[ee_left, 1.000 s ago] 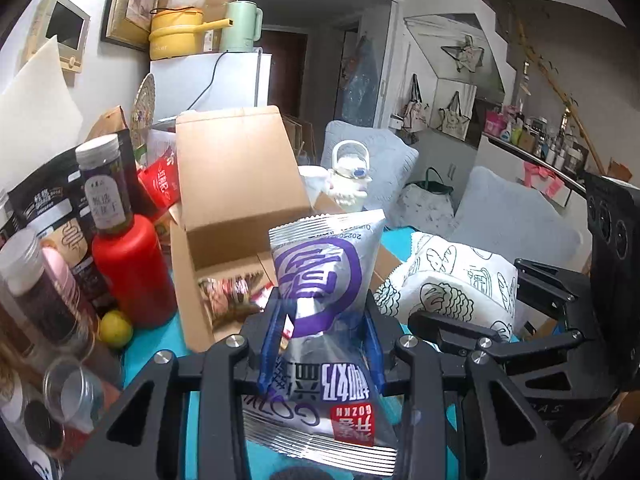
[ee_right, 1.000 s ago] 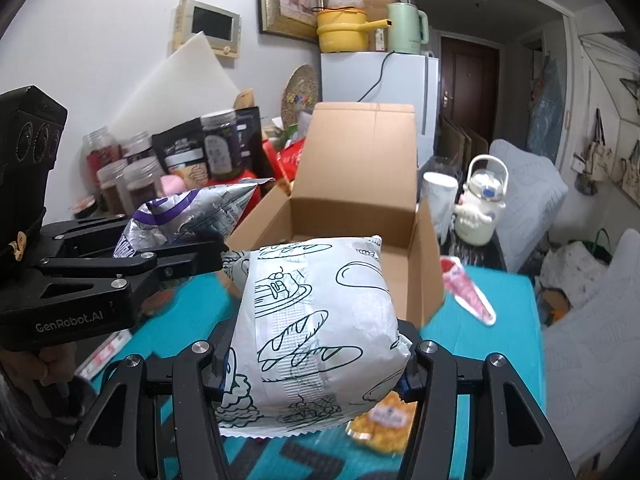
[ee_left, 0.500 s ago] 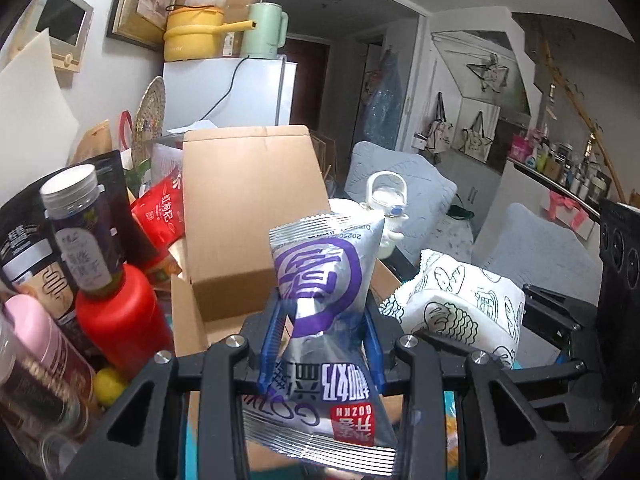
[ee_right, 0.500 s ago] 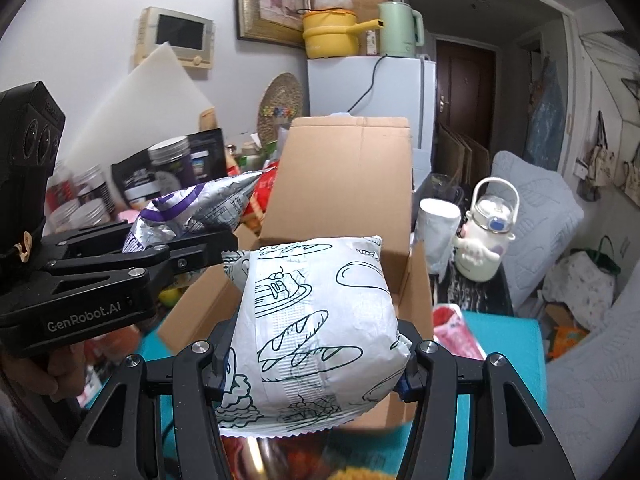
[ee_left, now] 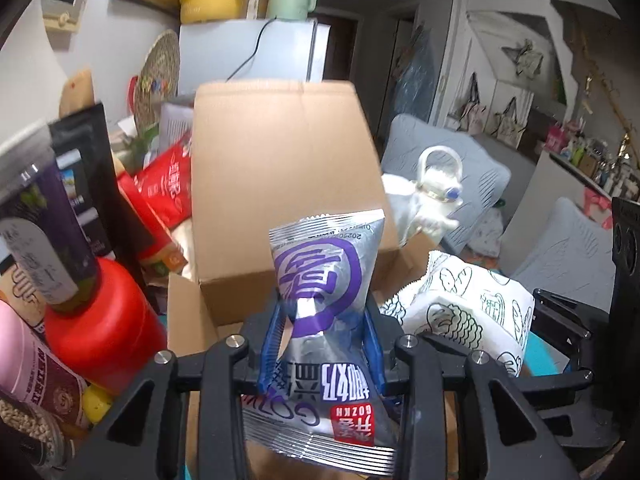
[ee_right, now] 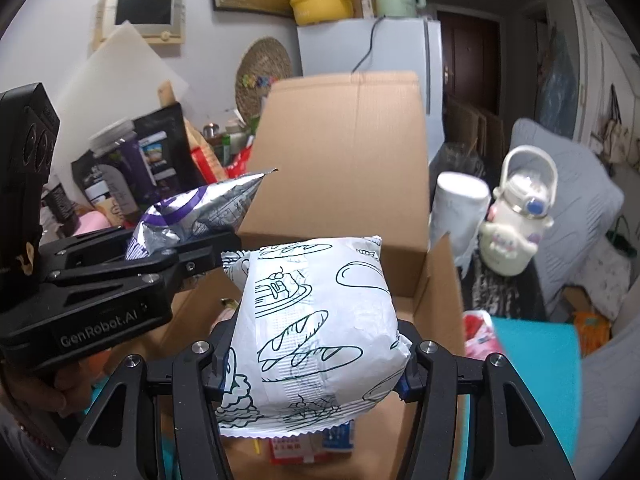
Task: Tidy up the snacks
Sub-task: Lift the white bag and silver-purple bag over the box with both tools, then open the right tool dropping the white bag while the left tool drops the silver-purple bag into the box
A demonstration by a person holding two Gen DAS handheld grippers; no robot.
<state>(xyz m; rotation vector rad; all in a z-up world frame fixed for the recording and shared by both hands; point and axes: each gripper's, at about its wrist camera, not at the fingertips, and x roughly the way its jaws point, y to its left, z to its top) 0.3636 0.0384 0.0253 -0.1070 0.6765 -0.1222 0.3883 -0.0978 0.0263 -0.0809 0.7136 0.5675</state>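
**Two snack bags over the open box**

Both hands are carrying at once. The left gripper (ee_left: pixel 322 344) is clamped on a silver packet (ee_left: pixel 326 280) with a purple round logo, its blue-edged pads squeezing the packet at its waist so the top stands up and the bottom hangs below the jaws. The right gripper (ee_right: pixel 310 360) is clamped on a puffy white bag (ee_right: pixel 320 312) printed with line drawings of bread loaves and cakes; the jaws stand wider here because the bag is fat, and they hold it across its middle.

Both bags sit just above the cardboard box (ee_right: pixel 344 184), whose tall back flap stands upright behind them. The two grippers are side by side, the left gripper's black body (ee_right: pixel 100 300) showing close beside the white bag in the right-hand view. I'd judge the pair is being brought in together so both can be dropped into the box in one go. Something is already lying in the bottom of it, under the white bag, but I can't make out what.

As for writing: the side of the left gripper reads "GenRobot.AI". The silver packet carries a red patch with "GOZKH", seen upside down, plus large Chinese characters I can't read with confidence, and a small printed date code along its top seam. Beside the box stand a red jar (ee_left: pixel 100 320) and a red pouch (ee_left: pixel 168 184); their labels are too blurred to read.
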